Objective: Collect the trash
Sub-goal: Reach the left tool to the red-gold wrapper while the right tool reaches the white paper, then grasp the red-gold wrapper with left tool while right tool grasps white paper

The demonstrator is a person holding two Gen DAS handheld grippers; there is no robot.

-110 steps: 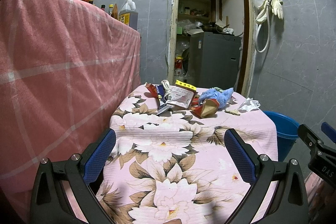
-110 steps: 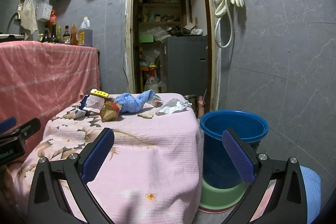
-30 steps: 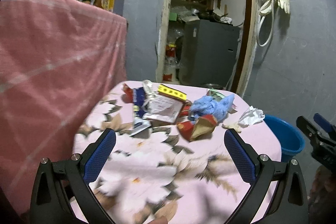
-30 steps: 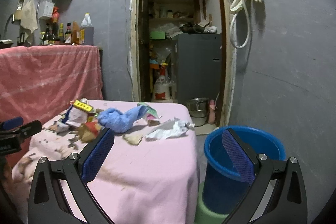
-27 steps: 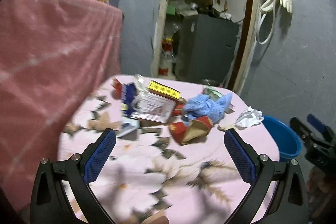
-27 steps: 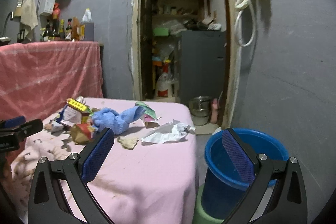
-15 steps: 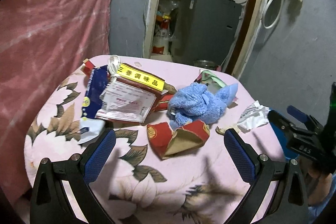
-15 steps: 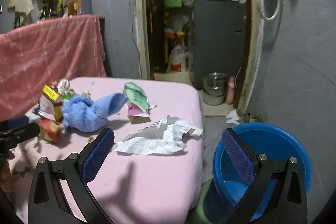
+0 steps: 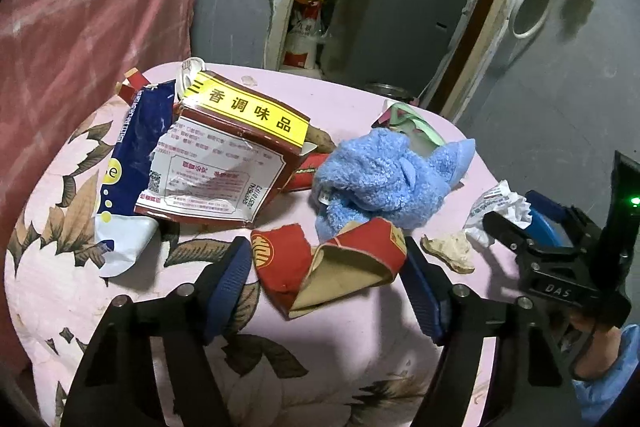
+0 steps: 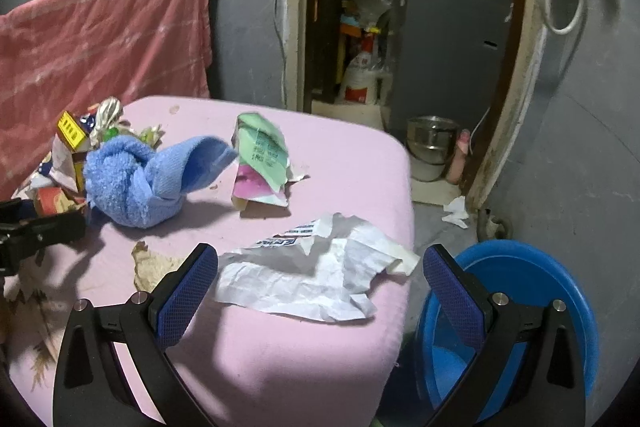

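A torn red carton piece (image 9: 320, 267) lies on the pink floral tablecloth (image 9: 120, 307), between the fingers of my left gripper (image 9: 326, 279). Its jaws are closing, and the pads stand just beside the carton's two ends. A crumpled white paper (image 10: 312, 275) lies at the table's near right corner. My right gripper (image 10: 320, 287) is wide open with the paper between its fingers, untouched. Behind are a blue towel (image 9: 384, 179), a torn box with a yellow label (image 9: 224, 163) and a blue-and-white bag (image 9: 128, 163). A blue bucket (image 10: 520, 307) stands on the floor to the right of the table.
A green-and-pink packet (image 10: 260, 155) and a brown scrap (image 10: 152, 267) lie on the cloth. A pink-covered counter (image 10: 100, 39) rises at the left. Past the table are a doorway, a grey cabinet (image 10: 448, 47) and a steel pot (image 10: 430, 147).
Both grippers have come forward and down over the table. The left jaws have narrowed around the red carton piece. The right gripper now straddles the white paper.
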